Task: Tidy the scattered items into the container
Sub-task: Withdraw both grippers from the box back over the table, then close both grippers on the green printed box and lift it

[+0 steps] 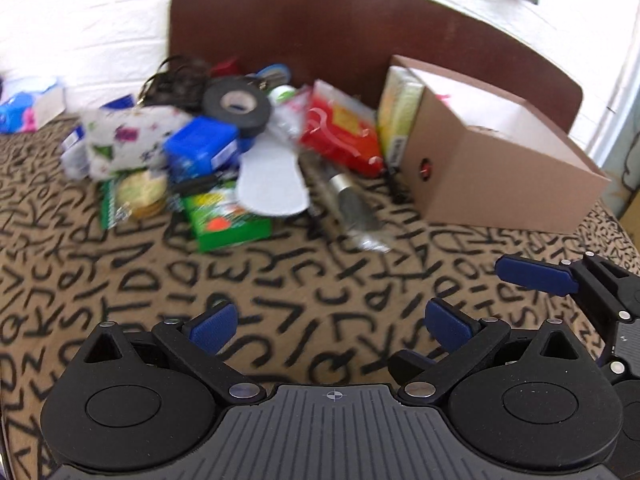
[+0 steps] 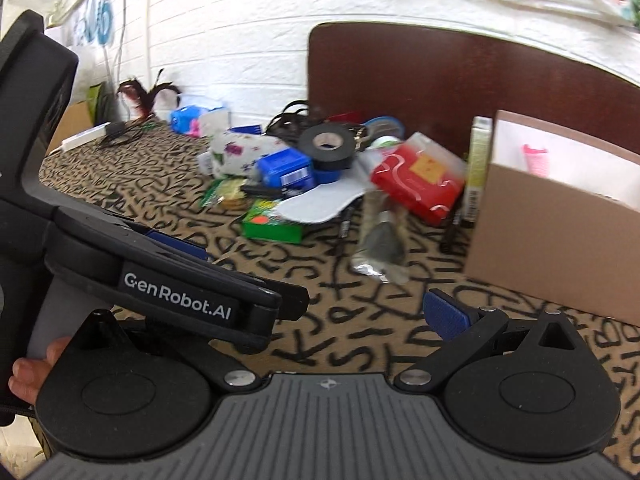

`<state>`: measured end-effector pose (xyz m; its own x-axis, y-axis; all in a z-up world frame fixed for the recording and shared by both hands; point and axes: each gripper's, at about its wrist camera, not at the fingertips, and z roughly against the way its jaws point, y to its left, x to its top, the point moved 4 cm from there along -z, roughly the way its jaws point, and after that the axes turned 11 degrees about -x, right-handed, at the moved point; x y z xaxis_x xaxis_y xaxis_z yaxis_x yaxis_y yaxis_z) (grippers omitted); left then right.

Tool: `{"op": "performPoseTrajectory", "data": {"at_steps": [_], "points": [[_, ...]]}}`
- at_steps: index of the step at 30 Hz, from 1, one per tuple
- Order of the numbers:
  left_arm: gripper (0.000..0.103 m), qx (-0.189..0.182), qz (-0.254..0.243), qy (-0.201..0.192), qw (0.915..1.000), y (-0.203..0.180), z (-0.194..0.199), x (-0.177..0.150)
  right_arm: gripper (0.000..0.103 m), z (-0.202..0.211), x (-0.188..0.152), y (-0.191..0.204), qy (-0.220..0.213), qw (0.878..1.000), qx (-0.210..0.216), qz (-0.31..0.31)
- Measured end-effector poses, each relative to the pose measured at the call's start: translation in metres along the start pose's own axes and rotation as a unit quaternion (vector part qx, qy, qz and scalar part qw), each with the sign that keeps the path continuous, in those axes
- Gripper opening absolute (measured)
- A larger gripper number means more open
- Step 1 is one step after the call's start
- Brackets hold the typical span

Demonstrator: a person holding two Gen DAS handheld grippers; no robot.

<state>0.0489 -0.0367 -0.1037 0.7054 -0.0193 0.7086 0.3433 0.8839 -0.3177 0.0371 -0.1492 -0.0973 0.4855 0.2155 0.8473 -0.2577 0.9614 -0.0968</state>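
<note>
Over bare cloth | both tongs gaping, empty | box edge right, pile ahead.

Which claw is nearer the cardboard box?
Right, by a small margin. The right claw hangs open nearer the cardboard box; the left claw, also open, sits farther to its left, facing the pile.

A tan cloth printed with black letters is covering the surface. A brown cardboard box is sitting on it at the right, and a loose heap is lying beside it: a green carton, a silvery foil packet, a red packet.
</note>
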Motion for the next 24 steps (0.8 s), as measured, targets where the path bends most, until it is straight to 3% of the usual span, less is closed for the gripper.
{"op": "performPoseTrajectory", "data": {"at_steps": [12, 17, 24], "points": [[0.103, 0.010, 0.014, 0.001, 0.9999, 0.032, -0.002, -0.005, 0.101, -0.016, -0.006, 0.012, 0.016, 0.999, 0.020, -0.019], [0.103, -0.003, 0.020, -0.012, 0.9997, 0.046, 0.002, 0.003, 0.098, -0.027, -0.005, 0.014, 0.022, 0.999, 0.014, -0.018], [0.094, -0.007, 0.036, -0.018, 0.9992, 0.075, -0.006, 0.019, 0.088, -0.048, 0.005, 0.020, 0.020, 1.000, 0.017, -0.009]]}}
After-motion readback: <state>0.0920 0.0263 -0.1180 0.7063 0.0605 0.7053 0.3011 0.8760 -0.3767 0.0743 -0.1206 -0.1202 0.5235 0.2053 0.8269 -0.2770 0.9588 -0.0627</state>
